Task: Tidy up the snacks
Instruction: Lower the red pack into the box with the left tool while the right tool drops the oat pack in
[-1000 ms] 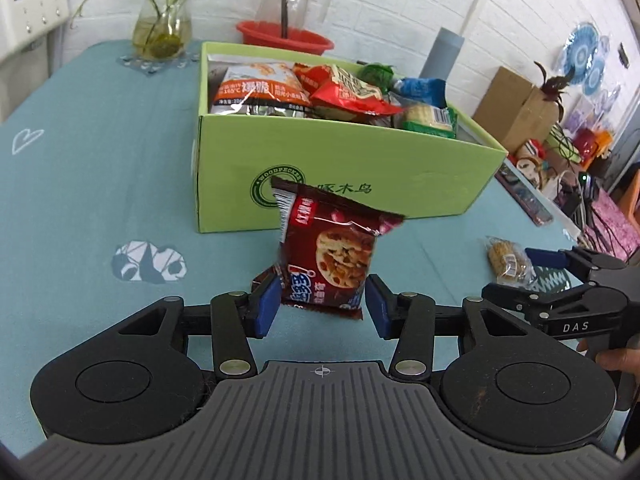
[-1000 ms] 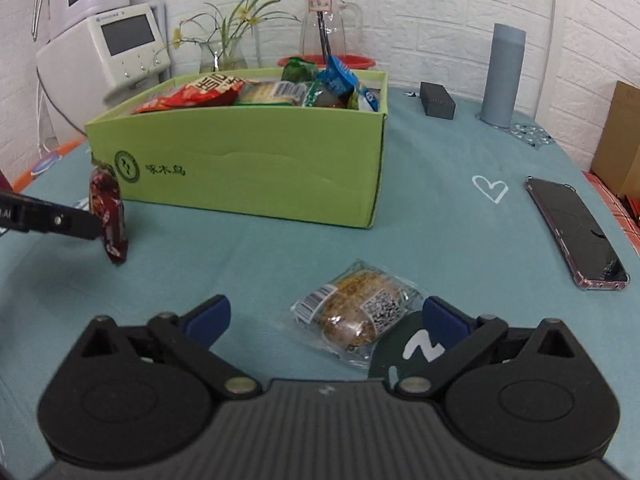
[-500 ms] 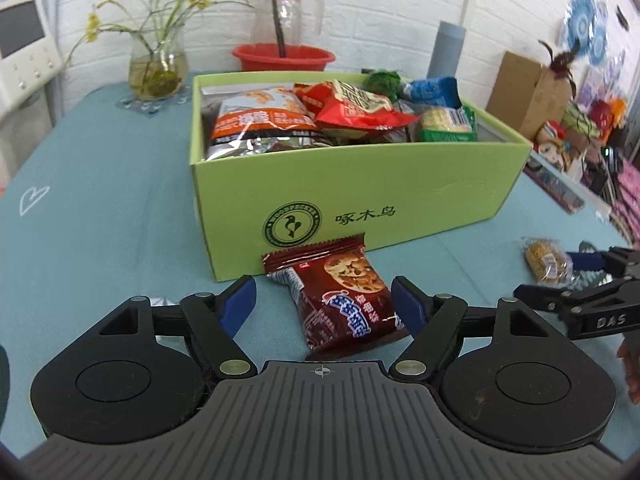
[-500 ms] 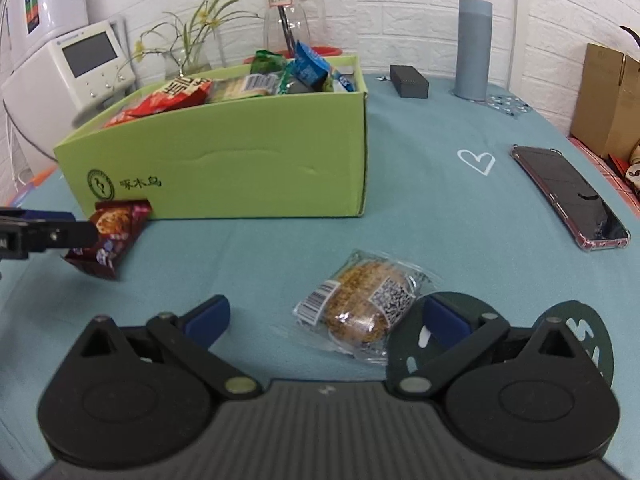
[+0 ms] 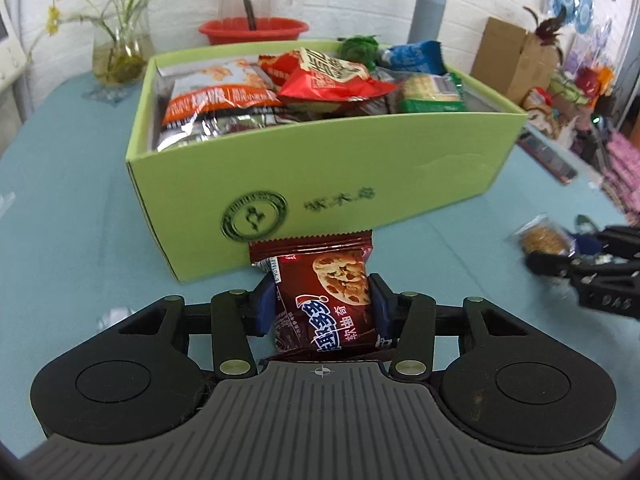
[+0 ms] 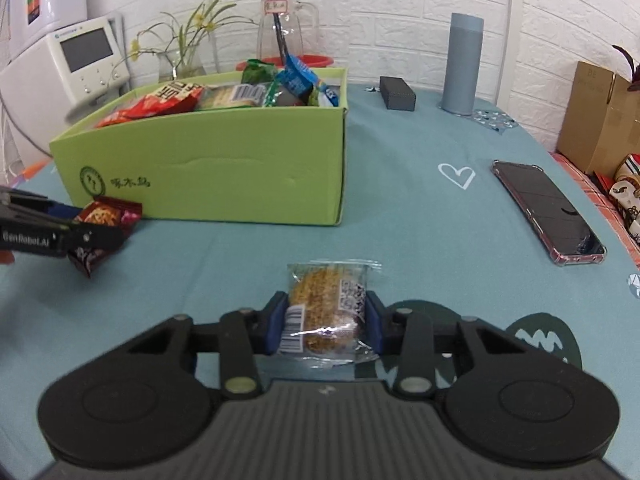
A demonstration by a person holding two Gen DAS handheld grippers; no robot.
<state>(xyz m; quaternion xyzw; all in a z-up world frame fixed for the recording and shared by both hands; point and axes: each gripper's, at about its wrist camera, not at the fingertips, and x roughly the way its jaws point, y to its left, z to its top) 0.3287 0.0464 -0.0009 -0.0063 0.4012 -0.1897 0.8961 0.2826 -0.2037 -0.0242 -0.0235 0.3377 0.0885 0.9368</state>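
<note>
gripping from both sides, the left gripper (image 5: 322,306) has its blue pads pressed against the edges of the dark red cookie packet (image 5: 324,300), which sits lengthwise between the fingers with its crimped top edge pointing toward the green box (image 5: 320,168); its jaws have just been closing, with the packet between them. the packet's far end lies just in front of the box's near wall, close to the round printed logo. the right gripper (image 6: 326,320) is likewise clamped on the clear-wrapped oat cake (image 6: 326,308), its pads against the wrapper's two sides, the barcode end nearest the camera and the sealed far end sticking out past the fingertips. that cake is out on the teal tablecloth (image 6: 420,216), well apart from the box's front wall. the box is already heaped with snack bags (image 5: 308,80) in red, orange, green and blue. a phone (image 6: 548,212) lies flat to the right of the right gripper, away from both packets.
</note>
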